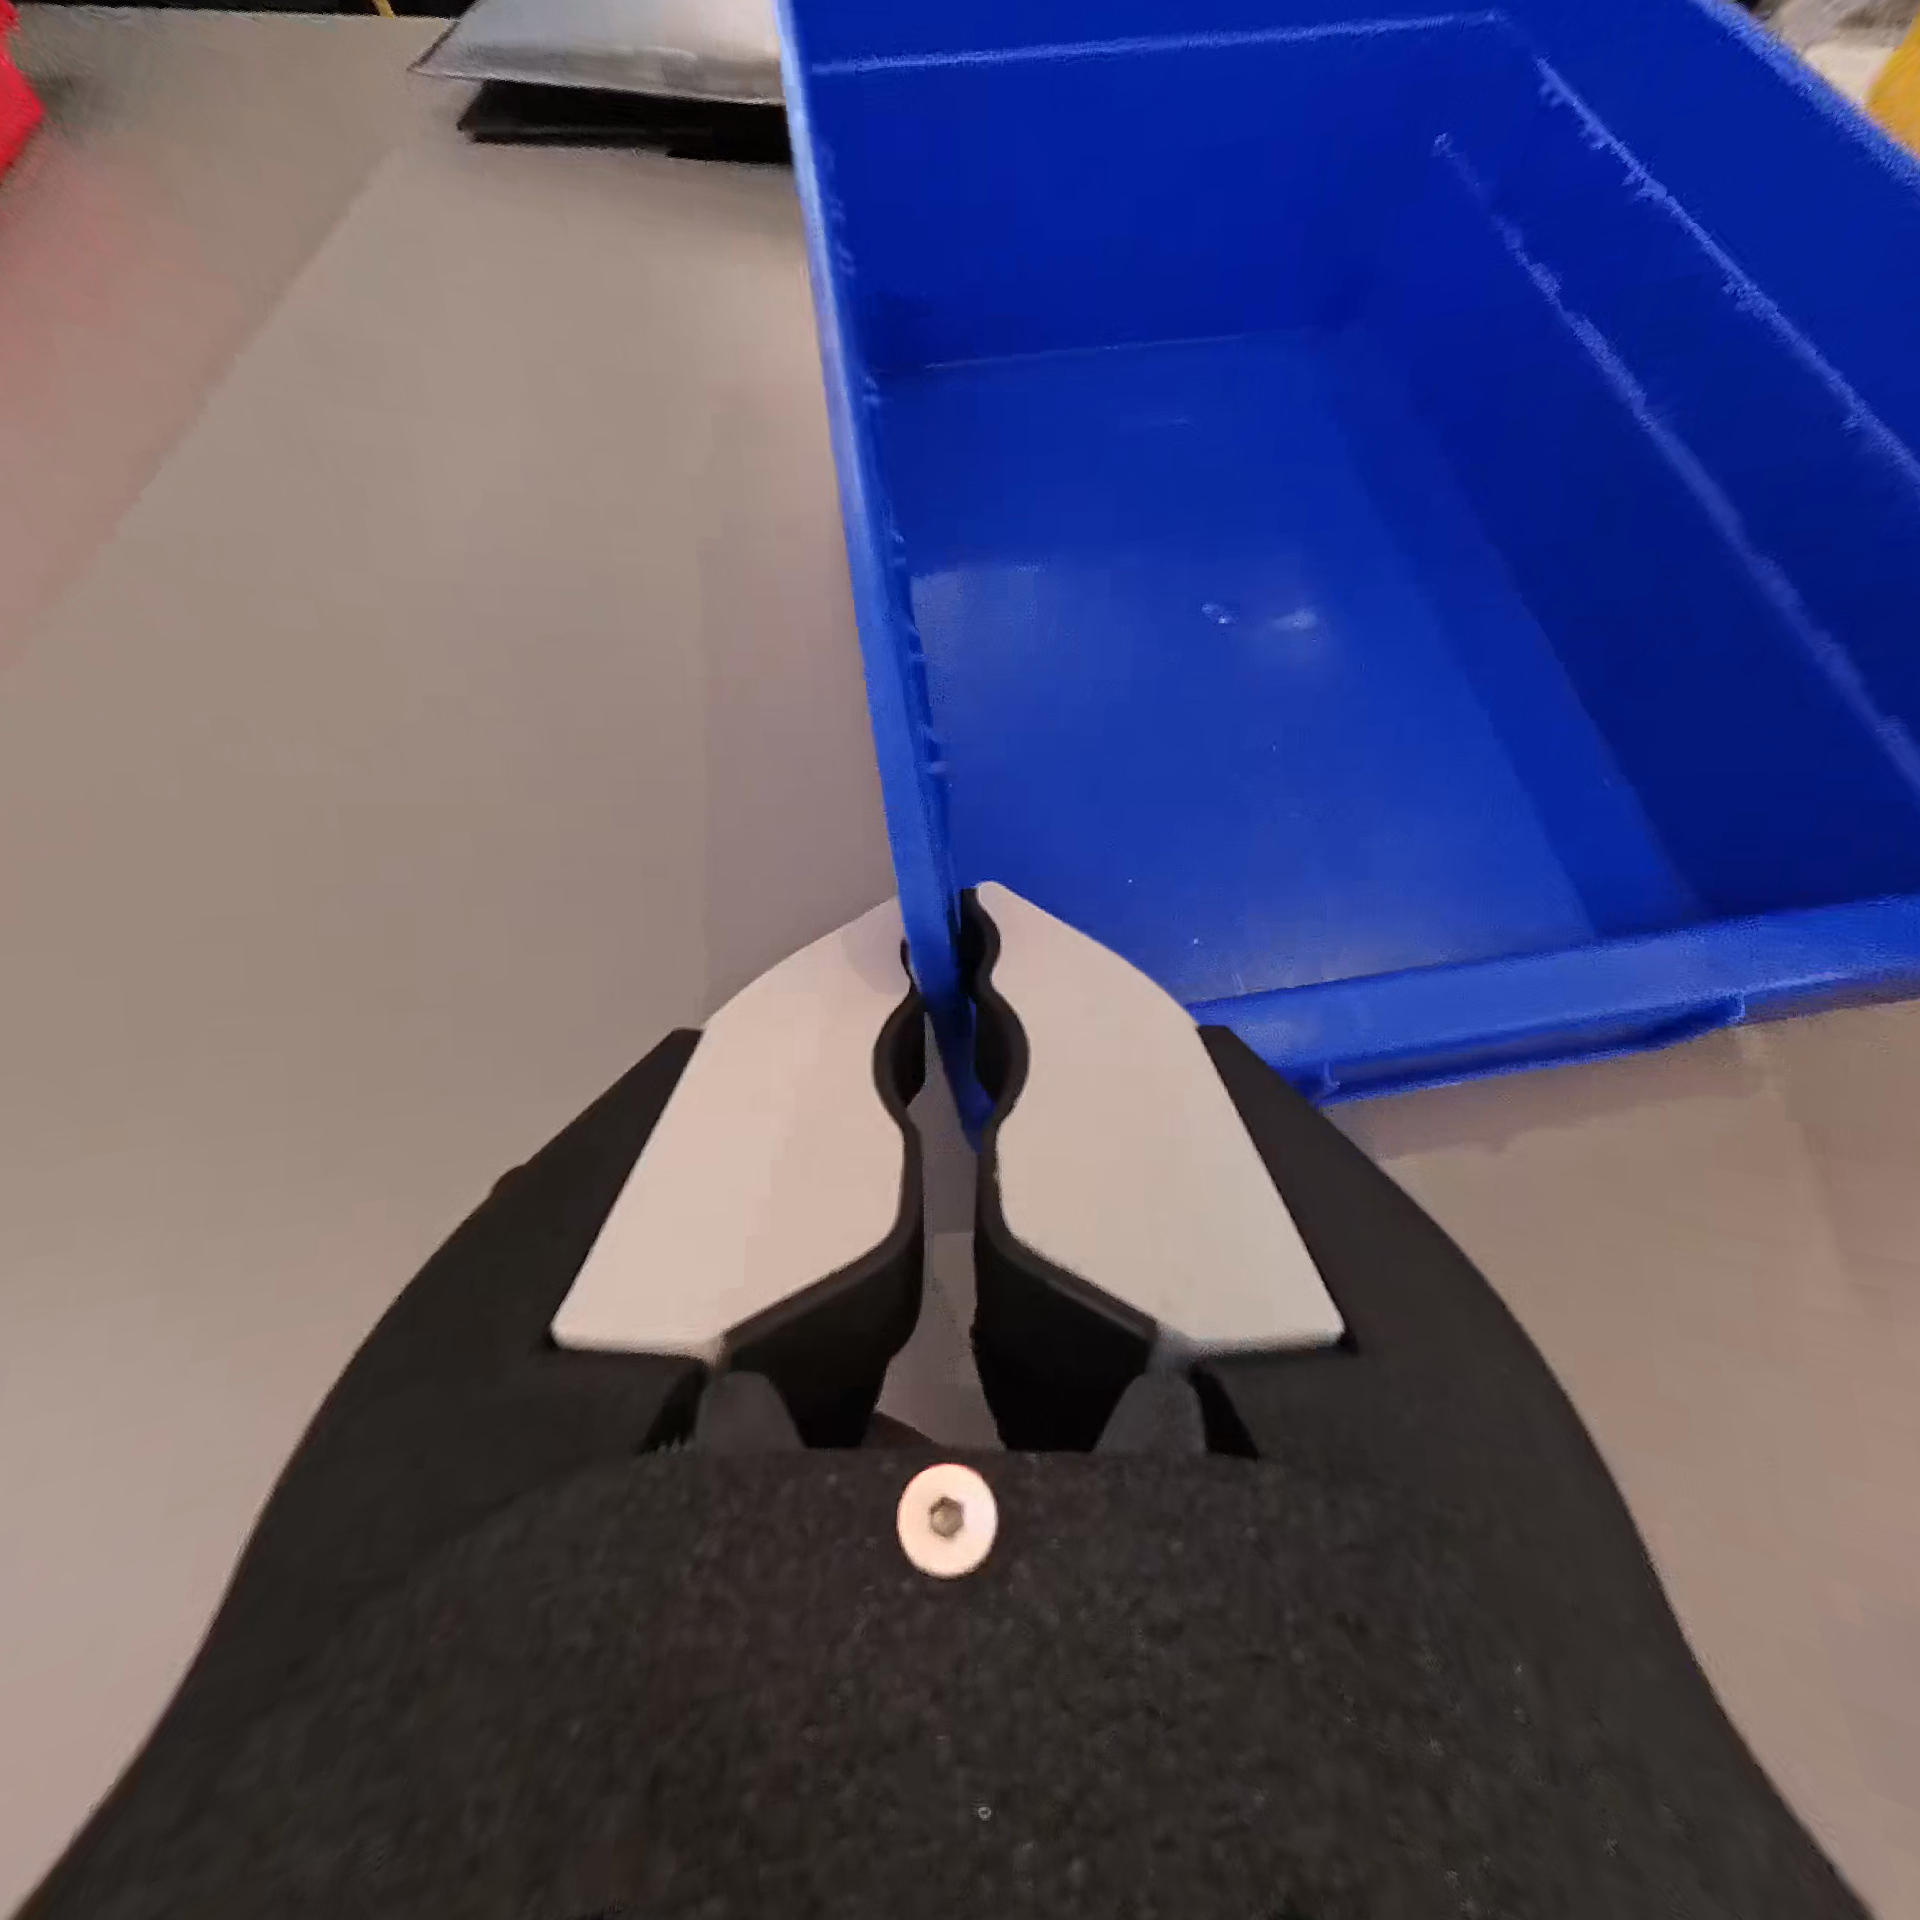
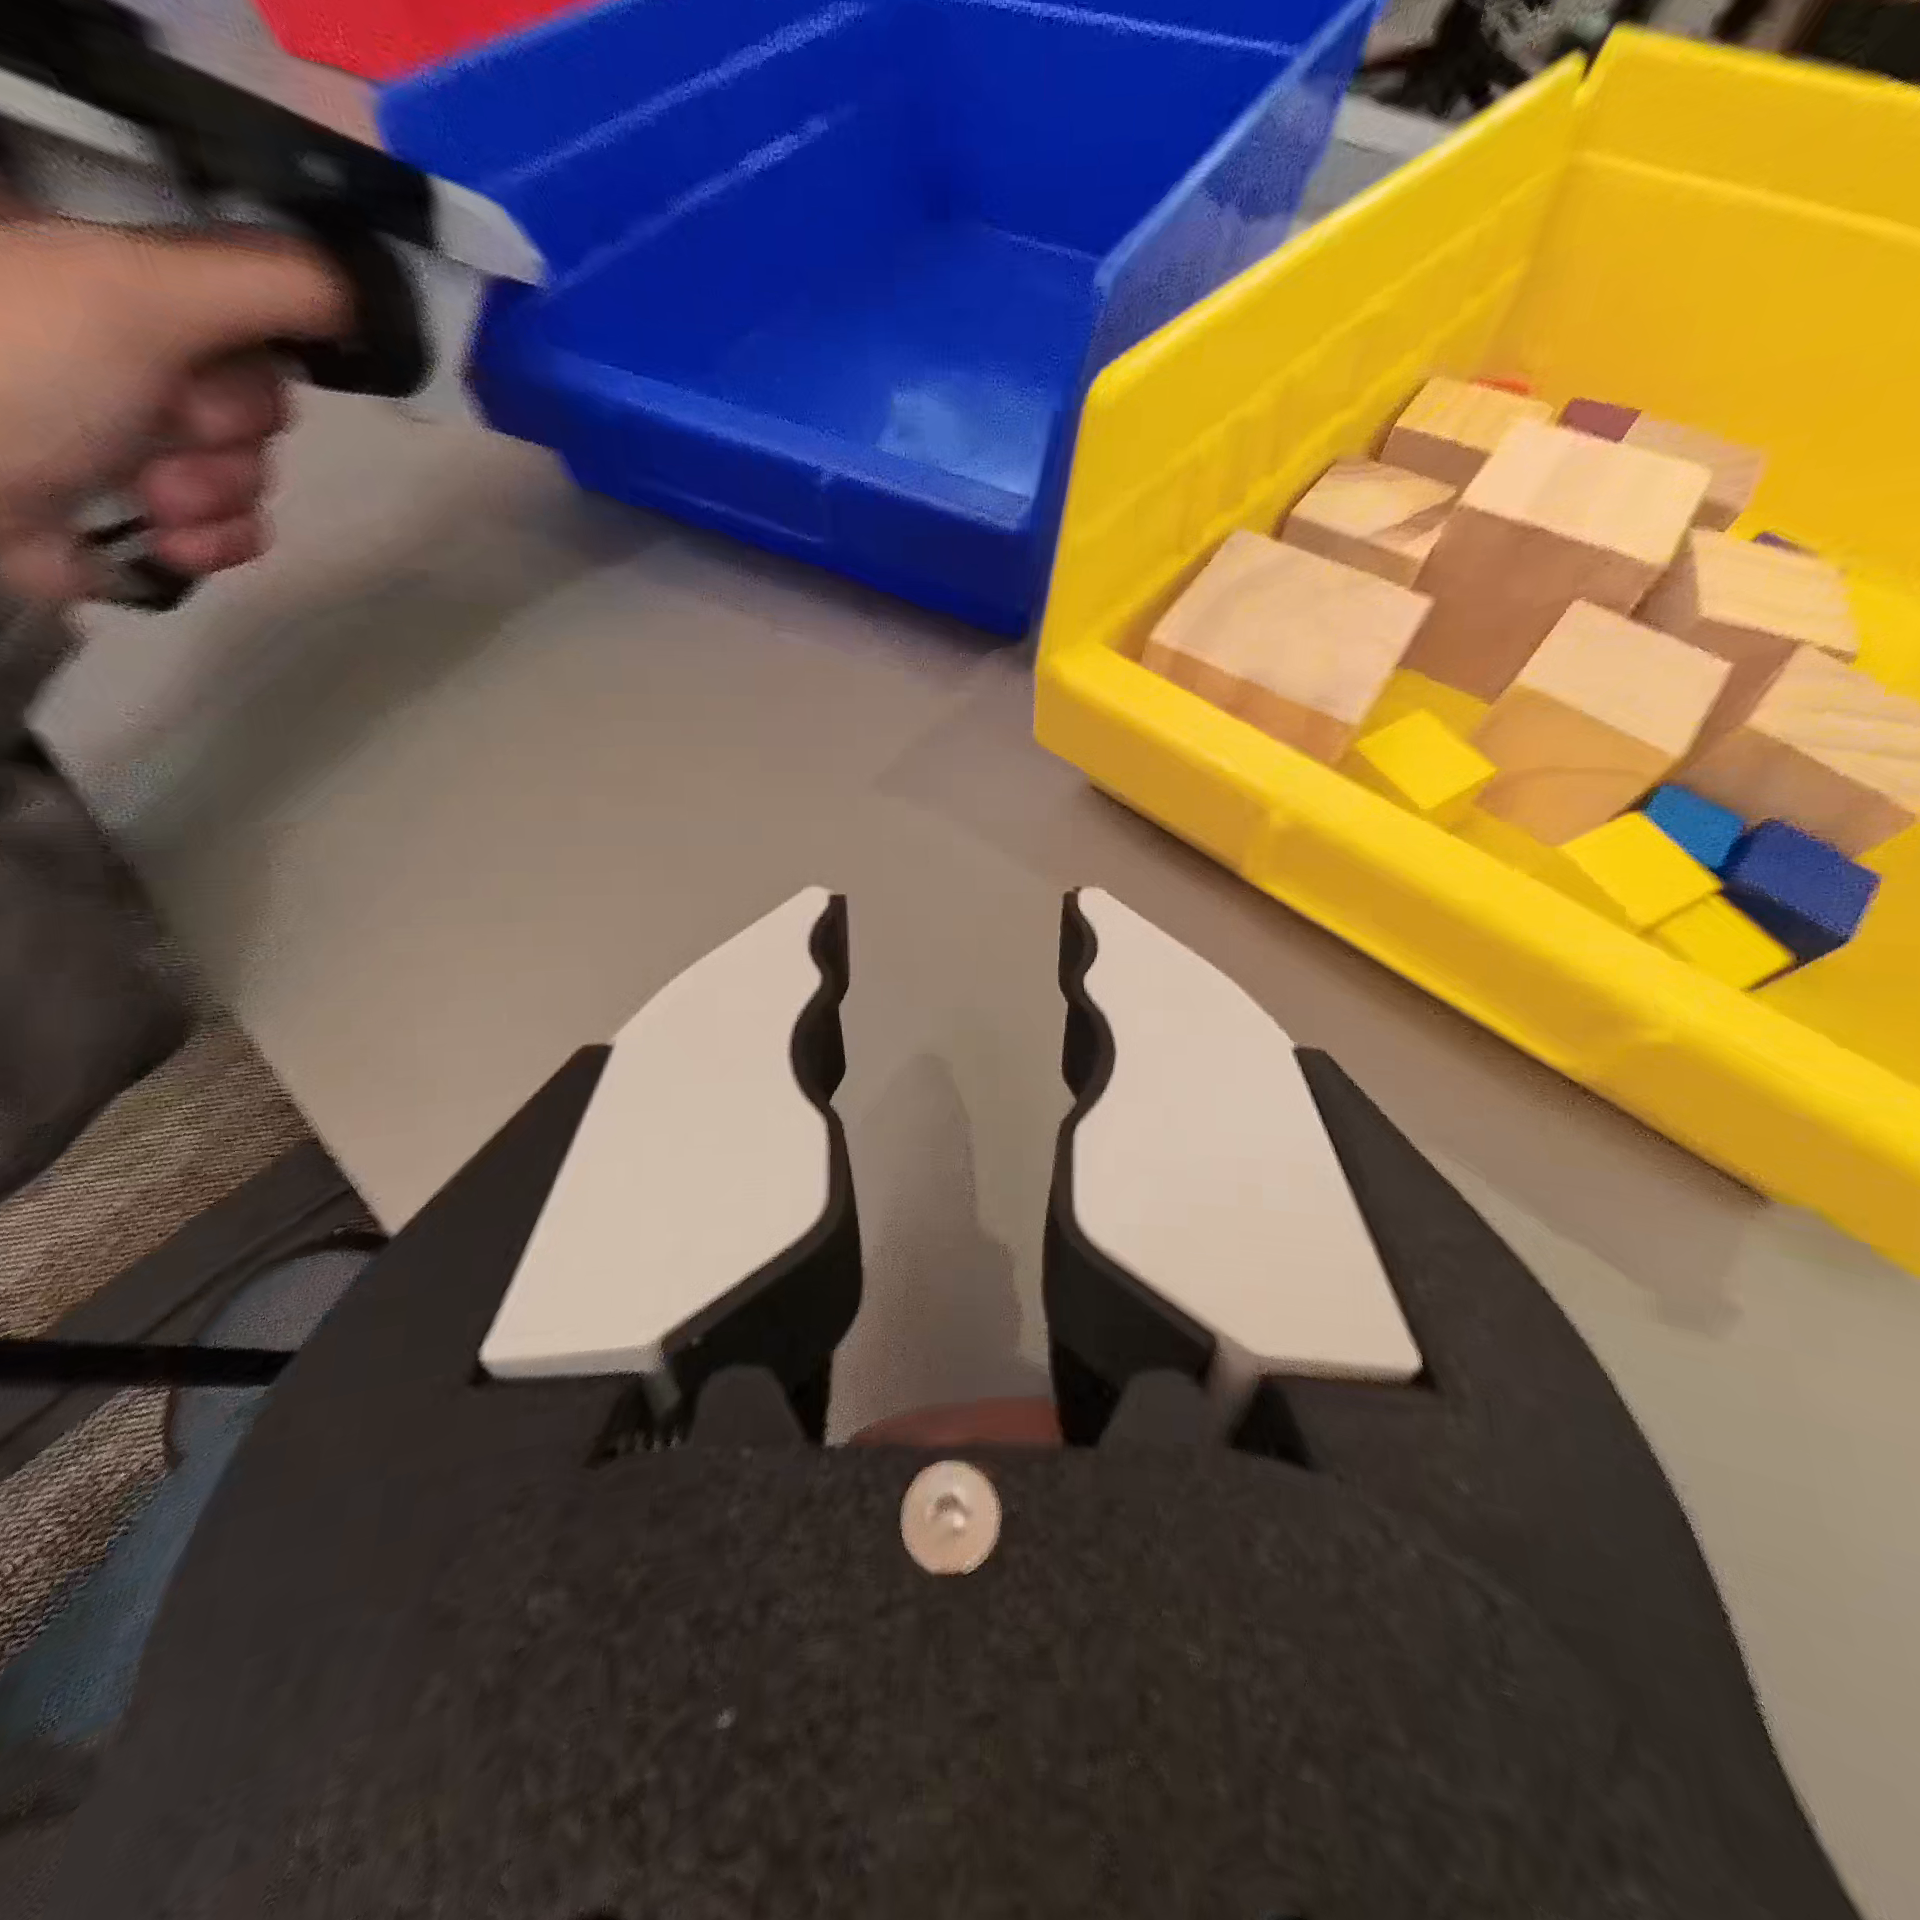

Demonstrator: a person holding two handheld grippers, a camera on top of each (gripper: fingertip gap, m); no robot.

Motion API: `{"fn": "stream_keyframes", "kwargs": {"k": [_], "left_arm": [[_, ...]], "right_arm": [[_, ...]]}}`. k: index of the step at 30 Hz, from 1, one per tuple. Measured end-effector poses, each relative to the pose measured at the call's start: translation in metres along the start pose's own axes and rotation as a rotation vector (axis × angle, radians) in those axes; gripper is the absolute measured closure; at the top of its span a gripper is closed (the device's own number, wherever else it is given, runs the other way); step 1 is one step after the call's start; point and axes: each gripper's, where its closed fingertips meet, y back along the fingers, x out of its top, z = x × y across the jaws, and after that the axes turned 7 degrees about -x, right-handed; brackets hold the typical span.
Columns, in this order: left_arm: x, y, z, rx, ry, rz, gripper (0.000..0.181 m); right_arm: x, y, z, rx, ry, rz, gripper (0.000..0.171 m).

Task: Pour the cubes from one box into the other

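Observation:
A blue box (image 1: pixel 1299 582) with nothing inside stands on the grey table. My left gripper (image 1: pixel 943 935) is shut on the box's left wall near its front corner, one pad on each side. In the right wrist view the blue box (image 2: pixel 831 312) stands left of a yellow box (image 2: pixel 1299 831) that holds several wooden cubes (image 2: pixel 1558 561) and small yellow and blue cubes (image 2: pixel 1714 883). The left gripper (image 2: pixel 499 249), held by a hand, sits at the blue box's near left corner. My right gripper (image 2: pixel 954 914) is open with nothing in it, above the table in front of the yellow box.
A red thing (image 1: pixel 16 104) shows at the far left edge and dark flat items (image 1: pixel 623 104) lie behind the blue box. A grey table (image 2: pixel 623 779) runs between the boxes and me. Carpet and a cable (image 2: pixel 125 1361) lie lower left.

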Motion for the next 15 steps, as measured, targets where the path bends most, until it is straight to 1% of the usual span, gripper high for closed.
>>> {"fn": "stream_keyframes", "kwargs": {"k": [3, 6, 8, 9, 10, 13, 15], "left_arm": [[-0.023, 0.035, 0.001, 0.004, 0.08, 0.007, 0.178], [-0.047, 0.072, 0.002, 0.013, 0.123, 0.007, 0.178], [-0.062, 0.095, 0.005, 0.019, 0.139, 0.018, 0.178], [-0.069, 0.106, 0.006, 0.029, 0.14, 0.021, 0.178], [-0.075, 0.115, 0.007, 0.04, 0.133, 0.023, 0.178], [-0.087, 0.141, 0.015, 0.052, 0.133, 0.063, 0.177], [-0.084, 0.156, 0.023, 0.051, 0.129, 0.116, 0.176]], "right_arm": [[-0.006, -0.024, -0.028, -0.023, 0.024, -0.1, 0.128], [0.009, -0.034, -0.047, -0.039, -0.022, -0.079, 0.129], [0.02, -0.036, -0.057, -0.027, -0.07, -0.044, 0.125], [0.021, -0.036, -0.056, -0.059, -0.096, -0.044, 0.147], [0.019, -0.034, -0.059, -0.06, -0.102, -0.056, 0.161], [0.019, -0.024, -0.062, -0.103, -0.085, -0.031, 0.166], [0.028, -0.014, -0.059, -0.14, -0.052, 0.022, 0.167]]}}
